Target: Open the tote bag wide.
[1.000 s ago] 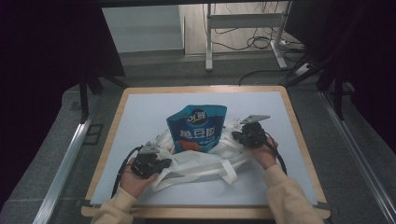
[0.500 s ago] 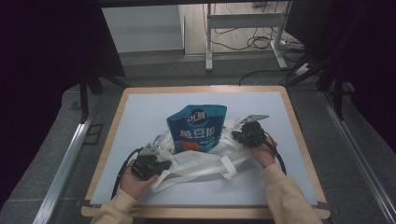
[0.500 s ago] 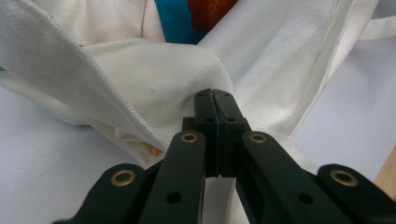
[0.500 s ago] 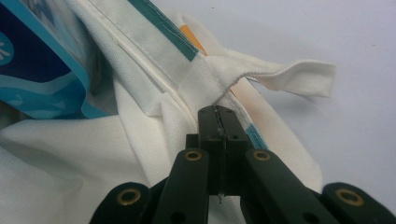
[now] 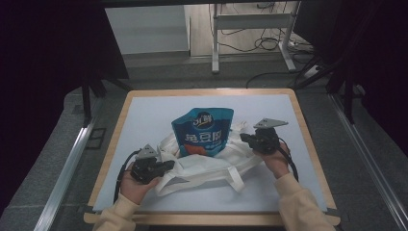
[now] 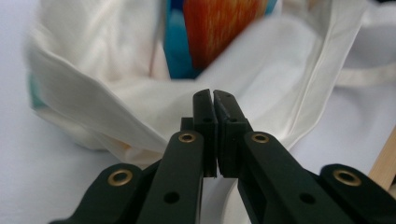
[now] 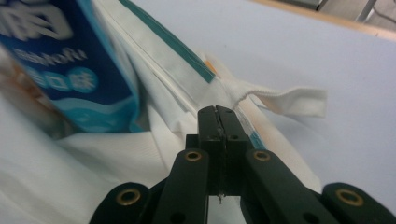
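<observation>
- My left gripper (image 5: 166, 165) had its jaws pressed together on the near rim of the white cloth bag (image 5: 207, 161), pinching the fabric edge just ahead of its tips.
- My right gripper (image 5: 243, 138) was likewise clamped on the bag's opposite rim, beside the teal-striped hem.
- Between the two grippers, the blue pouch (image 5: 202, 131) stood with its lower part inside the bag's mouth, its top leaning away from me.
- A loose white handle strap (image 5: 234, 180) lay on the pale mat (image 5: 144, 110) just inboard of my right gripper.
</observation>
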The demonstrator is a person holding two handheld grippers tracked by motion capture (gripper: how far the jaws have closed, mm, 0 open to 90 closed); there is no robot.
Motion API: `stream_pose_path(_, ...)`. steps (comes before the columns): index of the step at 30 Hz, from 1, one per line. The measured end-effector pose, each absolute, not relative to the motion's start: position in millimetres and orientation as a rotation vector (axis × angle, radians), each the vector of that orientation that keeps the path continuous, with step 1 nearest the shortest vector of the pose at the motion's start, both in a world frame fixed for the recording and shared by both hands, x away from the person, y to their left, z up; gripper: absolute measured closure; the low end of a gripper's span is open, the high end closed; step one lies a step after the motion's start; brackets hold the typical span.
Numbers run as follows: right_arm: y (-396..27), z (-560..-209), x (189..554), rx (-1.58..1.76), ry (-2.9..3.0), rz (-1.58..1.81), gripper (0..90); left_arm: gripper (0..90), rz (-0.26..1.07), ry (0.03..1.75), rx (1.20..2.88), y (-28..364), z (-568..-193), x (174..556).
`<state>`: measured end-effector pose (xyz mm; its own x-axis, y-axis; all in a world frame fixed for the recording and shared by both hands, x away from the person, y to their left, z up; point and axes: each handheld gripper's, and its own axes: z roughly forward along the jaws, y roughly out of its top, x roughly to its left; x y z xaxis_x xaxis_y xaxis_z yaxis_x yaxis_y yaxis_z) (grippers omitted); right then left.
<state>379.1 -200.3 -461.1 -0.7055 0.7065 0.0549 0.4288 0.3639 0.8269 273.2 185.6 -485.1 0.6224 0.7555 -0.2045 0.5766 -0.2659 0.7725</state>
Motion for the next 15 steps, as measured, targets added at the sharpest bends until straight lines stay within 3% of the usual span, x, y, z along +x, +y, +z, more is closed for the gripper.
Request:
stream_pose_path(11,-228,-442,347,0.946,2.259,1.362,88.8,85.6,0.358,1.086,1.831,220,-467,264)
stream_pose_path(15,-242,-442,337,0.970,2.235,1.377,80.4,76.6,0.375,1.116,1.804,229,-470,263)
